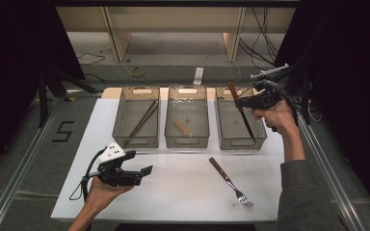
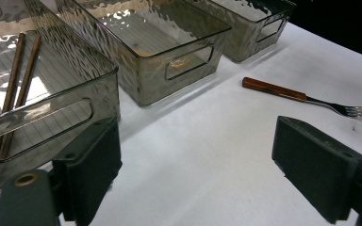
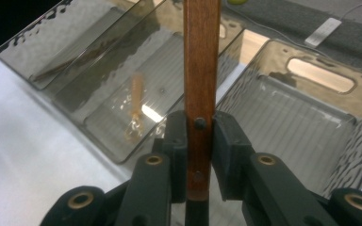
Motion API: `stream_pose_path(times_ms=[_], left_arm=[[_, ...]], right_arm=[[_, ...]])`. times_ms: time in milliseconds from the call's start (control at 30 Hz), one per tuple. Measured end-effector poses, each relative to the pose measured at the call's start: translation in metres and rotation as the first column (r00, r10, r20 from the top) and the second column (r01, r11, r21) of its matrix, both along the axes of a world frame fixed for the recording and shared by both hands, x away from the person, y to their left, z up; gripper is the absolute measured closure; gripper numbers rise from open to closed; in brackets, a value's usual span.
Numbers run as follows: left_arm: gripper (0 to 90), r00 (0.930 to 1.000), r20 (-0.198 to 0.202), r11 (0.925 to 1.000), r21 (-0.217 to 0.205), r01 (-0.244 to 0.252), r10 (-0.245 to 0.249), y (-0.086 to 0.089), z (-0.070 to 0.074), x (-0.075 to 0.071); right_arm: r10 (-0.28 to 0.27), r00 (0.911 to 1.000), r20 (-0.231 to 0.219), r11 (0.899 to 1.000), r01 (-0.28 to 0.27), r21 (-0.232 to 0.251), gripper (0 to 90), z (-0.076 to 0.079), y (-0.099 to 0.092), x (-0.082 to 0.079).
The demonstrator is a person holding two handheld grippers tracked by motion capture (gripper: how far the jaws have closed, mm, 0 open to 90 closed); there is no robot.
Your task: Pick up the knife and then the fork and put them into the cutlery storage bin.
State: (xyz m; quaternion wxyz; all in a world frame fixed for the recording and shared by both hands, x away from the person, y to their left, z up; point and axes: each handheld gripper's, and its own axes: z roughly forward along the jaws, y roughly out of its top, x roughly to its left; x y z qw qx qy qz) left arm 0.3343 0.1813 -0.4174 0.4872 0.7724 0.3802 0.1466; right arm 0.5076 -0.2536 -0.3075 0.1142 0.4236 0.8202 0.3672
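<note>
white table (image 1: 183,187) first, with three smoky clear bins in a row across the far half. left bin (image 1: 136,122) holding two chopsticks (image 1: 142,121); middle bin (image 1: 187,122) holding a small wooden-handled piece (image 1: 182,127); right bin (image 1: 240,126), nearest the right hand. right gripper (image 1: 243,102) raised above that right bin, jaws clamped on the wooden handle of a knife (image 3: 201,80), rivets showing between the pads. long axis steep, handle up and away, dark blade slanting down into the bin, so probably a lowering and release straight below. left gripper (image 1: 142,174) low over the near left of the table, jaws spread wide, holding nothing. fork (image 1: 230,182) flat on the table, near right, handle toward the bins, well apart from both tongs.
</note>
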Motion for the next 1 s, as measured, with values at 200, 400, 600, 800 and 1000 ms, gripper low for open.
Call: stream_pose_path(times_ms=[200, 400, 600, 800, 1000], left_arm=[[15.4, 1.0, 0.001, 1.0, 0.0, 0.001, -0.001, 0.0, 0.0, 0.0], [15.4, 1.0, 0.002, 1.0, 0.005, 0.004, -0.004, 0.0, 0.0, 0.0], [15.4, 1.0, 0.001, 1.0, 0.004, 0.004, -0.004, 0.0, 0.001, 0.0], [15.4, 1.0, 0.001, 1.0, 0.004, 0.005, -0.005, 0.001, 0.001, -0.001], [15.4, 1.0, 0.0, 1.0, 0.003, 0.004, -0.004, 0.0, 0.001, -0.001]], right_arm=[[-0.05, 0.9987, 0.005, 0.999, 0.05, 0.001, 77.7, 0.0, 0.0, 0.014], [-0.081, 0.9967, 0.0, 0.997, 0.081, -0.001, 77.7, -0.007, -0.002, 0.025], [-0.11, 0.9937, -0.02, 0.994, 0.11, -0.004, 77.7, -0.015, -0.004, 0.035], [-0.141, 0.9895, -0.032, 0.99, 0.141, -0.01, 77.7, -0.022, -0.006, 0.045], [-0.164, 0.9853, -0.048, 0.986, 0.162, -0.032, 77.6, -0.031, -0.007, 0.051]])
